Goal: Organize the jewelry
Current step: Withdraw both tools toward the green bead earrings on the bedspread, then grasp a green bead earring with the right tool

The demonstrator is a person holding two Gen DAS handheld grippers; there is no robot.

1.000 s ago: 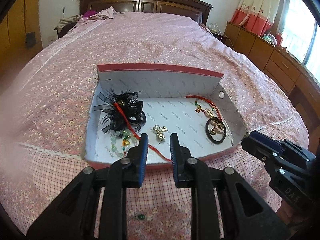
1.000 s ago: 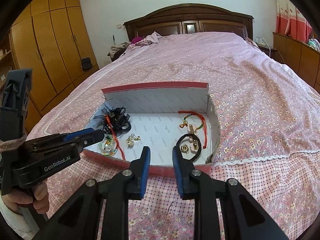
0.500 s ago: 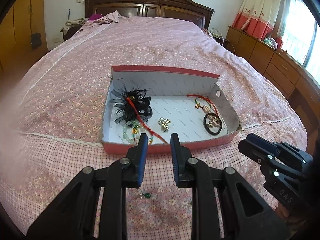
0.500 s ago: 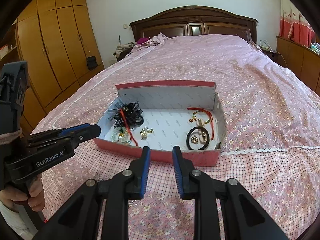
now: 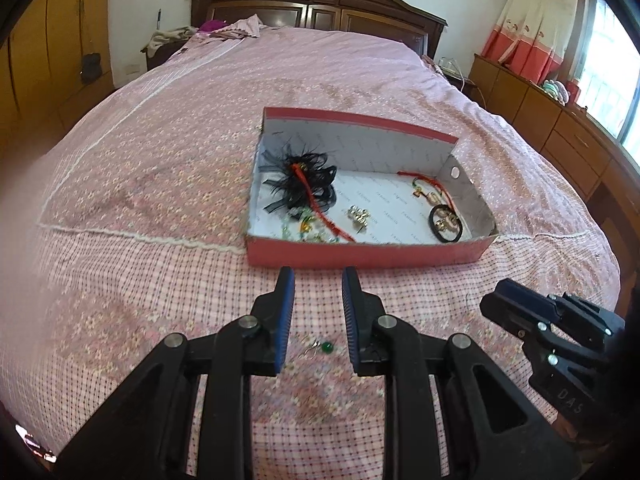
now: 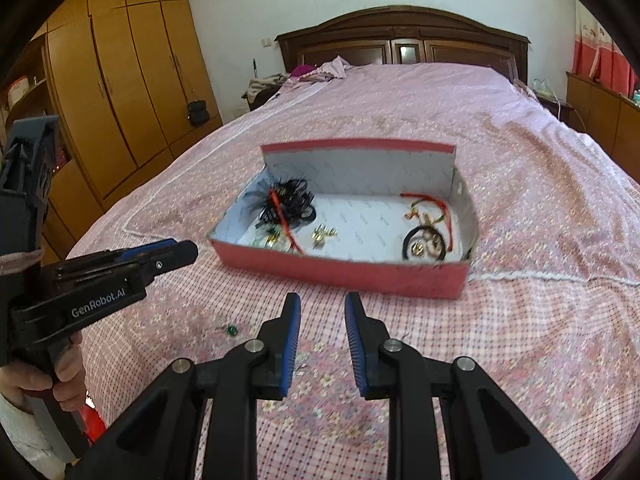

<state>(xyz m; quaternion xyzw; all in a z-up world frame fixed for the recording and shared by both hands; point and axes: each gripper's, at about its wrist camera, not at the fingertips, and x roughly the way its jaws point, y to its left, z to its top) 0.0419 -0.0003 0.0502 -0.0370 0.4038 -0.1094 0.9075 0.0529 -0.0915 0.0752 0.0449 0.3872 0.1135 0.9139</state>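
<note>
1. The green-bead earring [image 5: 323,347] lies loose on the pink bedspread [image 5: 160,184], outside the red box [image 5: 360,255] and well on the near side of it.
2. It sits between the fingers of the left gripper [image 5: 318,312], low and back toward the palm; its hook trails left of the bead, so its long axis runs across the fingers' gap.
3. From the right gripper [image 6: 322,334] the earring [image 6: 230,329] lies off to the left, so I judge the left gripper the nearer one.
4. Both grippers' fingers stand apart and hold nothing.
5. In the box: a black feather clip [image 5: 300,184], a hair tie [image 5: 446,224] and red cords.
6. Legible writing: "GenRobot.AI" on the left gripper's body, "DAS" on the right one's; the print on the box lining is too small to read.
</note>
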